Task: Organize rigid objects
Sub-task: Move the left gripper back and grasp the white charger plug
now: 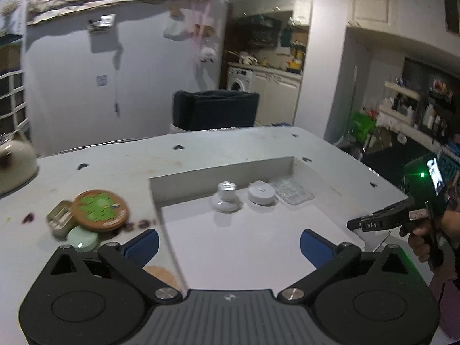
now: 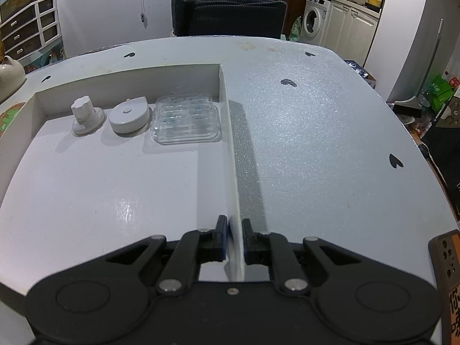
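3 items (image 2: pixel 126 118) in white box (image 2: pixel 230 149); tins (image 1: pixel 99 210) outside

Ahead of the right tool (image 2: pixel 233 240), the worktop (image 2: pixel 316 132) looks finely grained and sparkling, the white tray (image 2: pixel 86 187) smooth with a dull sheen. At the tray's far end lies a clear glossy plastic blister pack (image 2: pixel 187 122), beside matt white plastic pieces.
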`<action>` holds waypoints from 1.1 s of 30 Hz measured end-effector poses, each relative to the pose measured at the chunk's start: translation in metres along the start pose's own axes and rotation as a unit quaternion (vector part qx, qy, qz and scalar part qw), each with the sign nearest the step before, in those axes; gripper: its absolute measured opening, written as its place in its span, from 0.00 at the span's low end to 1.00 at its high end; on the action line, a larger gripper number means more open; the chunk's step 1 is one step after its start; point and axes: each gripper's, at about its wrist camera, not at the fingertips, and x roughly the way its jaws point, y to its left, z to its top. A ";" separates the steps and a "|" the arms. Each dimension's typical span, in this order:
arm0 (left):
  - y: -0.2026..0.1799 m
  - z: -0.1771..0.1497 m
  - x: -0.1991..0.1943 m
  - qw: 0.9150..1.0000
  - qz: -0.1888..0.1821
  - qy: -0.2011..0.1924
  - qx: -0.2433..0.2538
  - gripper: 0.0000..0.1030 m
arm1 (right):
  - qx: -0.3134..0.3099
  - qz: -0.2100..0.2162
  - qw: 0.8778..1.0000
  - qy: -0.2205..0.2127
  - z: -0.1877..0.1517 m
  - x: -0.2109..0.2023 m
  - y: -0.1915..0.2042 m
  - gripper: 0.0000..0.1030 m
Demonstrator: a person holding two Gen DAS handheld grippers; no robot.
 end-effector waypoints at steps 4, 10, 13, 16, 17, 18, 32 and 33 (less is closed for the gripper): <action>0.015 -0.013 -0.019 0.999 0.029 -0.021 -0.016 1.00 | 0.001 0.000 1.000 0.000 0.000 0.000 0.000 0.11; 0.046 -0.032 -0.029 0.996 0.076 -0.027 -0.050 1.00 | 0.001 -0.001 1.000 -0.001 -0.001 0.000 0.000 0.12; 0.061 -0.041 -0.029 0.991 0.118 -0.028 -0.062 1.00 | 0.001 -0.001 1.000 -0.001 -0.001 0.000 0.000 0.12; 0.076 -0.047 -0.022 0.987 0.142 -0.028 -0.075 1.00 | 0.001 -0.001 1.000 -0.001 -0.001 0.000 0.000 0.12; 0.081 -0.049 -0.020 0.986 0.144 -0.027 -0.078 1.00 | 0.001 -0.001 1.000 -0.001 -0.001 0.000 0.000 0.12; 0.085 -0.050 -0.016 0.986 0.146 -0.023 -0.079 1.00 | 0.001 -0.001 1.000 -0.001 -0.001 0.000 0.000 0.12; 0.114 -0.053 0.040 0.986 0.141 -0.005 -0.086 0.82 | 0.000 -0.001 1.000 -0.002 -0.001 0.000 0.000 0.12; 0.114 -0.052 0.043 0.986 0.140 -0.004 -0.087 0.77 | 0.000 -0.001 1.000 -0.002 -0.001 0.000 -0.001 0.12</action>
